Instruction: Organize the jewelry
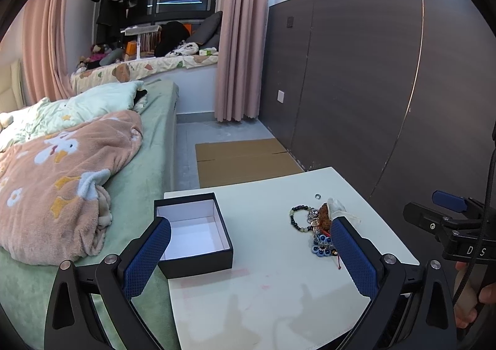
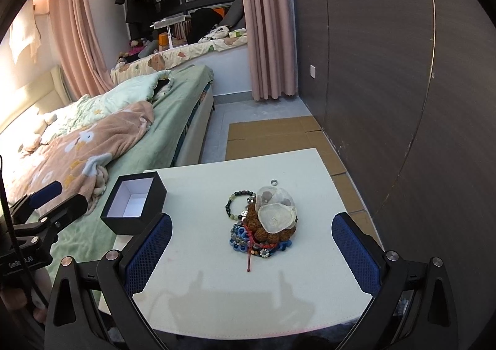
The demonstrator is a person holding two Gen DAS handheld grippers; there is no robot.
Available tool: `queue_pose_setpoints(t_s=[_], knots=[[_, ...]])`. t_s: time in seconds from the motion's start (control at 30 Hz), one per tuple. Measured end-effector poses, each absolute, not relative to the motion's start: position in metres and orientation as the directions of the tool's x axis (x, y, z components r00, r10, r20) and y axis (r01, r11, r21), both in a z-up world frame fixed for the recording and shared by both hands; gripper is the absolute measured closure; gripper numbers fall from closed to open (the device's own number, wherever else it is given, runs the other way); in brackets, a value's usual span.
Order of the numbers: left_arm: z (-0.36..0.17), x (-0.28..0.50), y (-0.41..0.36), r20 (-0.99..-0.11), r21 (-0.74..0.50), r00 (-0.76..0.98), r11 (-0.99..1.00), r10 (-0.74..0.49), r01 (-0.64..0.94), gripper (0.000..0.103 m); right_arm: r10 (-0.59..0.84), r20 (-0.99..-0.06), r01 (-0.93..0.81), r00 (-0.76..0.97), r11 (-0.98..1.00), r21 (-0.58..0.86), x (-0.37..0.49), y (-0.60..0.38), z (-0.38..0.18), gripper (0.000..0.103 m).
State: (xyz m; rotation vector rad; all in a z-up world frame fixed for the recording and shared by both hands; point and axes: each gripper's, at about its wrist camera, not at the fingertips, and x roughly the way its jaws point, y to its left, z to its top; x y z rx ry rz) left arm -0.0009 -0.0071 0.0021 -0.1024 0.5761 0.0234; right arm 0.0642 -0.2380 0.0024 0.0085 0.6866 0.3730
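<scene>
Jewelry pile [image 1: 313, 226] lying on white table [image 1: 263, 288], right of black box [image 1: 193, 233] (lid off, nothing inside); left gripper [image 1: 248, 257] hovering spread wide, gripping nothing. Right view: right gripper [image 2: 251, 253] gaping likewise, pile [image 2: 263, 221] lying between fingers, small ring [image 2: 273, 182] sitting just beyond pile.

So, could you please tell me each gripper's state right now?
Left gripper: open, holding nothing.
Right gripper: open, holding nothing.

Left gripper [image 1: 251, 257] fingers spread wide, right gripper [image 2: 251, 252] fingers spread wide, both hovering empty
</scene>
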Motion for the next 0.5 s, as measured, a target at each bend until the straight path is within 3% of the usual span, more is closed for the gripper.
queue_pose_setpoints(t_s=[0.5], knots=[[0.0013, -0.0004, -0.0082, -0.547, -0.094, 0.837, 0.994, -0.009, -0.051, 0.0, 0.336, -0.617, -0.332, 0.711, 0.935, 0.127, 0.0648, -0.2374, 0.0019, 0.0]])
